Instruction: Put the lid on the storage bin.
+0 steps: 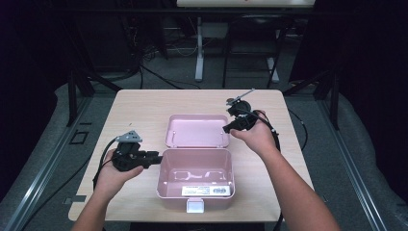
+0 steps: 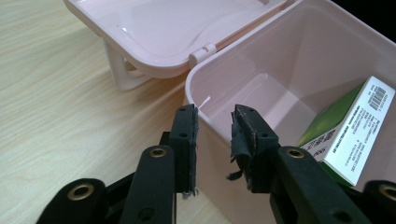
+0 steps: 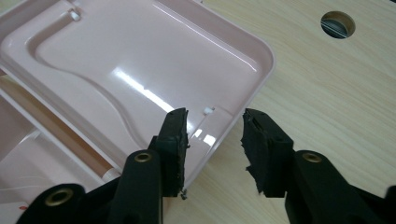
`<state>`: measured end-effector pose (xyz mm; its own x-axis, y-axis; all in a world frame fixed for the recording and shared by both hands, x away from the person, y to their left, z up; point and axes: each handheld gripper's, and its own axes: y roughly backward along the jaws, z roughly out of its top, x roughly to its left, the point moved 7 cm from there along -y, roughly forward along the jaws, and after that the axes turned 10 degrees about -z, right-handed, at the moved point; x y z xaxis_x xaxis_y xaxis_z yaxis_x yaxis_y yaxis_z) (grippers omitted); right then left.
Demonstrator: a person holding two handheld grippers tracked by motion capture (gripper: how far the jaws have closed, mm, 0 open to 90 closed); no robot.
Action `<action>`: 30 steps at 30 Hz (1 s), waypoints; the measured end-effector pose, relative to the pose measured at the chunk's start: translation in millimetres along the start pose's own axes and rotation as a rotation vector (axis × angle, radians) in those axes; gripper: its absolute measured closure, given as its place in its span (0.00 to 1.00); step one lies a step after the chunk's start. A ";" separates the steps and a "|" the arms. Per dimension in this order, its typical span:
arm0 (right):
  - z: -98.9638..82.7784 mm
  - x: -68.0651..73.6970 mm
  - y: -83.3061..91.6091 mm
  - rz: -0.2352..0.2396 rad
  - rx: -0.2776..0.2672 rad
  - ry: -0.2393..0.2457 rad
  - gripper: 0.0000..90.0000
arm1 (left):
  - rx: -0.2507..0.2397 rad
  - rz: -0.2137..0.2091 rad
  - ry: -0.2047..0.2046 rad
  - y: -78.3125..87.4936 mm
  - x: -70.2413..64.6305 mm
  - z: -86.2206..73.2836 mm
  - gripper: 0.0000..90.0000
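High view, both grippers' fingers parted, empty

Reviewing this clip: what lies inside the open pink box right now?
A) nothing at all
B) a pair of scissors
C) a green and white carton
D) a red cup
C: in the left gripper view a green and white carton with a barcode lies inside the pink box, whose lid is folded back.

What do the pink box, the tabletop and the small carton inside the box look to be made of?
Pink box: likely moulded plastic, glossy, with sharp highlights on its open lid. Tabletop: pale wood-grain surface, probably laminate, matte, with a round cable hole. Carton: printed cardboard by the look, green and white with a barcode.
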<state>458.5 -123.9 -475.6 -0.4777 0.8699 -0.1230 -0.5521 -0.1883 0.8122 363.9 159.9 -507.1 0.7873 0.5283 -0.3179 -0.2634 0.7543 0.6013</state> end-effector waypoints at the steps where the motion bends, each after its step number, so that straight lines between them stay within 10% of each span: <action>1: 0.2 -0.9 -0.7 -0.003 0.000 -0.001 0.68 | -0.001 -0.004 -0.002 -0.4 -1.0 0.3 0.80; 30: 7.6 -16.8 -50.6 -0.073 0.047 -0.190 0.71 | 0.012 -0.022 0.016 -5.3 -3.2 -0.2 0.86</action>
<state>499.6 -125.4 -510.3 -0.2976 0.9517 -0.0758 -0.5458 -0.1045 0.8314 362.6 154.3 -509.4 0.7836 0.5181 -0.3429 -0.2396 0.7612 0.6026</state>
